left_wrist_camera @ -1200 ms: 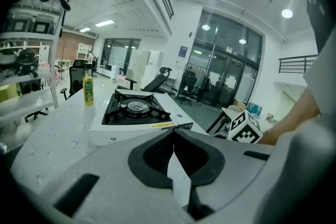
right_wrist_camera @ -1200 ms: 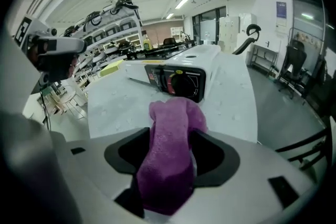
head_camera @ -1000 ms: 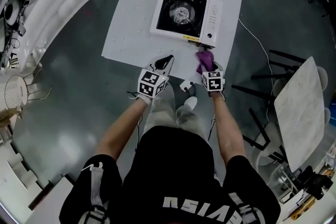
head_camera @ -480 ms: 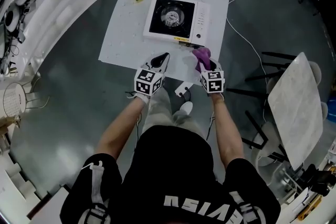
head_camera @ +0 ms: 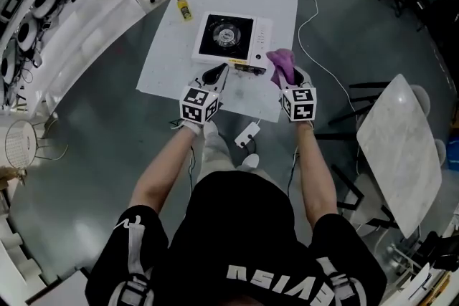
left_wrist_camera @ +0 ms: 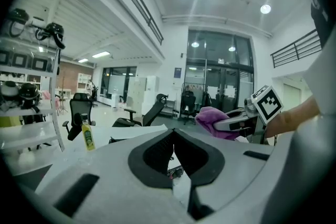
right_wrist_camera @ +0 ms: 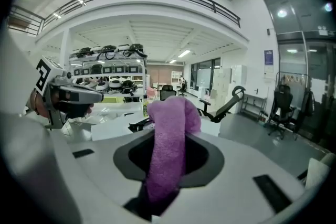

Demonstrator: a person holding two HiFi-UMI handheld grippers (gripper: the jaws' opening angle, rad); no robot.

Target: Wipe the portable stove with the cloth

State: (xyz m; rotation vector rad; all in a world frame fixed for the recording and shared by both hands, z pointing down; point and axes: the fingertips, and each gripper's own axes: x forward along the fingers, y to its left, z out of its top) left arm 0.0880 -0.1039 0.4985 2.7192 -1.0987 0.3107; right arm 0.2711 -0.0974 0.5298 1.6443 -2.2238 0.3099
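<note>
Right hand-held gripper (head_camera: 288, 80) grips cloth (head_camera: 280, 62), forearm extended forward.

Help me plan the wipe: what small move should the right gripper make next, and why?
Probably lower the right gripper forward onto the portable stove. It is clamped on the purple cloth, which hangs over the stove's near right edge, apparently not touching it.

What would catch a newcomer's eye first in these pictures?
The purple cloth stands out most, clamped in the right hand-held gripper in front of the person. Beyond it, a white stove with a black burner sits on a white sheet. A yellow bottle stands near the sheet's far left corner.
</note>
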